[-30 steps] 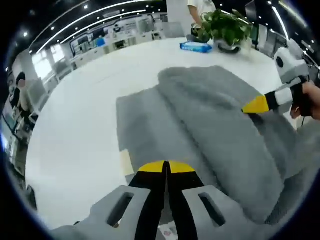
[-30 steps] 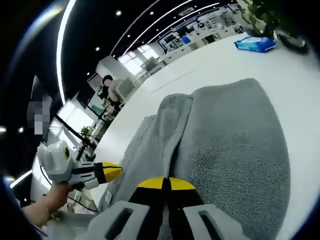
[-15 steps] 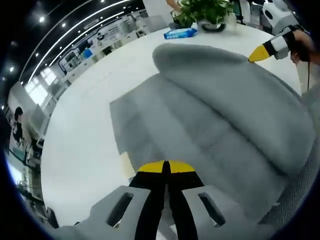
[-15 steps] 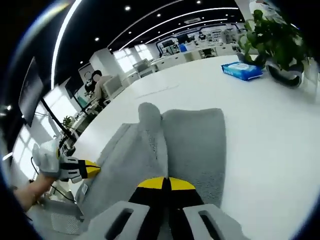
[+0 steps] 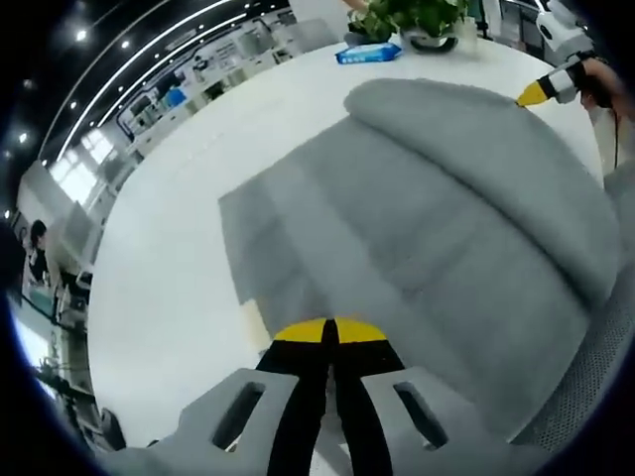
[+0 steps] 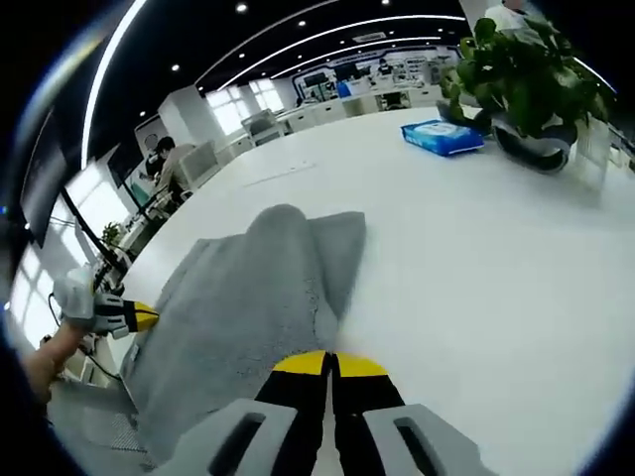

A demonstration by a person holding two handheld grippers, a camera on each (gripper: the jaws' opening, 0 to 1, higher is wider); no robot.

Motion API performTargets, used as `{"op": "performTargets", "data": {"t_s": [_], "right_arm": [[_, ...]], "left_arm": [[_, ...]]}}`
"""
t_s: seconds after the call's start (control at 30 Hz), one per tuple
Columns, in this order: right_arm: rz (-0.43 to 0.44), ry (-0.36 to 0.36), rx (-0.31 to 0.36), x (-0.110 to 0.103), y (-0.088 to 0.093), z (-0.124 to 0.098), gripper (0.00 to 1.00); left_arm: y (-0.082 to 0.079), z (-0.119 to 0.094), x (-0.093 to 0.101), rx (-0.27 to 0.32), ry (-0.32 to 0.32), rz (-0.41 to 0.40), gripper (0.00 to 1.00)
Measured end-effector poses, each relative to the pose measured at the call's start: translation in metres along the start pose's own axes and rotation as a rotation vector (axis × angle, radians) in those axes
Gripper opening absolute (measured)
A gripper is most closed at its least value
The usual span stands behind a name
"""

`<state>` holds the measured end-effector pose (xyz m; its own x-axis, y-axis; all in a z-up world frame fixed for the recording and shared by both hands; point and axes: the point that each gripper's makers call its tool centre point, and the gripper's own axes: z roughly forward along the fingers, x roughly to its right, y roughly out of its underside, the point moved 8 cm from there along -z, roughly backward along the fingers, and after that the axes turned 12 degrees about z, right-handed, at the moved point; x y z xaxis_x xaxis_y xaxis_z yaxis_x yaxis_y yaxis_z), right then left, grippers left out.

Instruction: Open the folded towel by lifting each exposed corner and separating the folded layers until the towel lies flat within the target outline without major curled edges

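In the left gripper view, the left gripper (image 5: 330, 330) pointed out over a wide white table (image 5: 169, 268), its yellow-tipped jaws pressed together on the near edge of a grey towel (image 5: 427, 228). The towel spread away from the jaws across the middle of the table, one layer lying flat on the surface and a thicker folded layer humped over it on the side toward the right gripper (image 5: 541, 89). That gripper showed at the towel's far edge, held in a person's hand (image 5: 598, 84), its yellow tip touching the cloth; I could not tell from there how its jaws stood. Just beside the left jaws, a pale strip (image 5: 254, 320) showed on the table at the towel's near corner. At the far edge of the table stood a potted plant (image 5: 417, 18) with a blue packet (image 5: 368, 53) beside it.

In the right gripper view, the right gripper (image 6: 329, 364) had its jaws drawn together, and the towel (image 6: 248, 307) ran right up to the tips, so they looked clamped on its edge, though the pinch itself was hidden. The cloth stretched away from them as a bunched, raised ridge toward the left gripper (image 6: 134, 315), which a hand (image 6: 45, 362) held at the towel's other end near the table's (image 6: 466, 248) edge. The plant (image 6: 521, 79) and the blue packet (image 6: 442, 136) sat toward the table's far side, well apart from the towel. A seated person (image 6: 169, 164) was beyond the table.
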<state>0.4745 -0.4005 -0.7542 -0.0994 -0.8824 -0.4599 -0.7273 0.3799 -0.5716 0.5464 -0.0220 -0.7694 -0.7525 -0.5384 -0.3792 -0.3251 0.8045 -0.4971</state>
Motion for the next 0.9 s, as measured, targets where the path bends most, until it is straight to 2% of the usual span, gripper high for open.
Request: {"op": "performTargets", "data": {"t_s": [0.3,0.9], "right_arm": [[-0.004,0.013,-0.025,0.007,0.001,0.002,0.00],[0.001,0.098,-0.021,0.044,-0.005,-0.015,0.00]], "left_arm": [[0.021,-0.004,-0.020,-0.023,-0.028,-0.020,0.00],[0.067,-0.017,-0.063,-0.114,-0.095,-0.053,0.00]]}}
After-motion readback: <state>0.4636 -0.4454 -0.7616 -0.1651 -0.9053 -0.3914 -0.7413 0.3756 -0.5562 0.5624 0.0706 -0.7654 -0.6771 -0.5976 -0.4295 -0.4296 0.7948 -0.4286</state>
